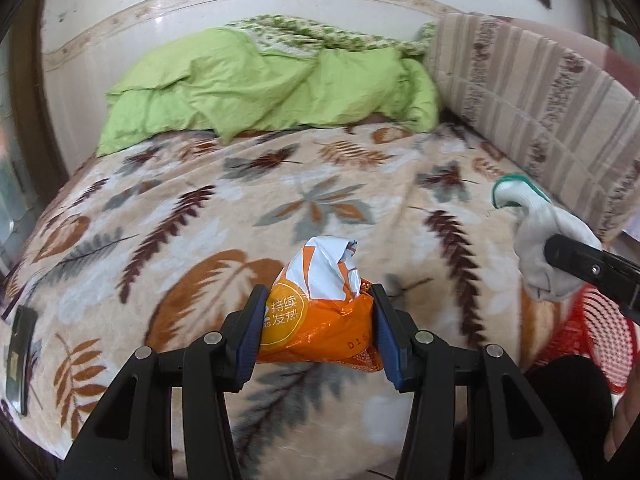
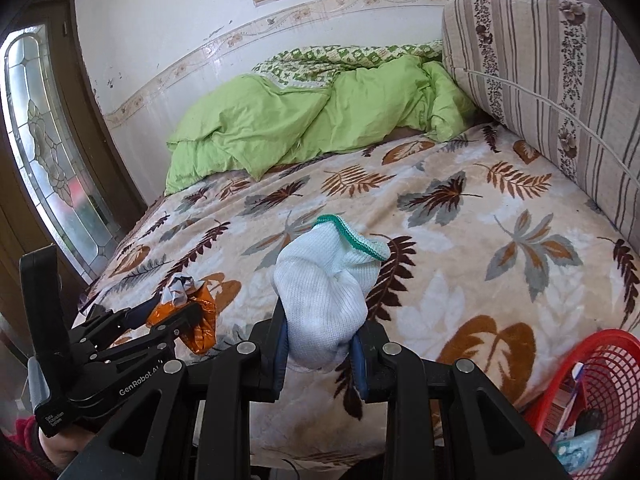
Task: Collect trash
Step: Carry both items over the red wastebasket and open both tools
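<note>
An orange and white crumpled wrapper (image 1: 320, 312) is clamped between the blue pads of my left gripper (image 1: 318, 332), held above the leaf-patterned blanket (image 1: 240, 216). The same wrapper (image 2: 192, 308) and left gripper (image 2: 168, 320) show at lower left in the right wrist view. My right gripper (image 2: 320, 344) is shut on a white knit glove (image 2: 324, 296) with a green cuff, lifted over the blanket (image 2: 460, 248). That glove (image 1: 548, 232) appears at the right of the left wrist view, with the right gripper's black finger (image 1: 588, 264) across it.
A red mesh basket (image 2: 608, 364) with some packaging inside stands at the bed's lower right corner, also seen as the basket (image 1: 600, 328). A green duvet (image 1: 260, 84) lies at the bed's far end, a striped cushion (image 2: 560, 80) on the right. A dark phone (image 1: 18, 356) rests at left.
</note>
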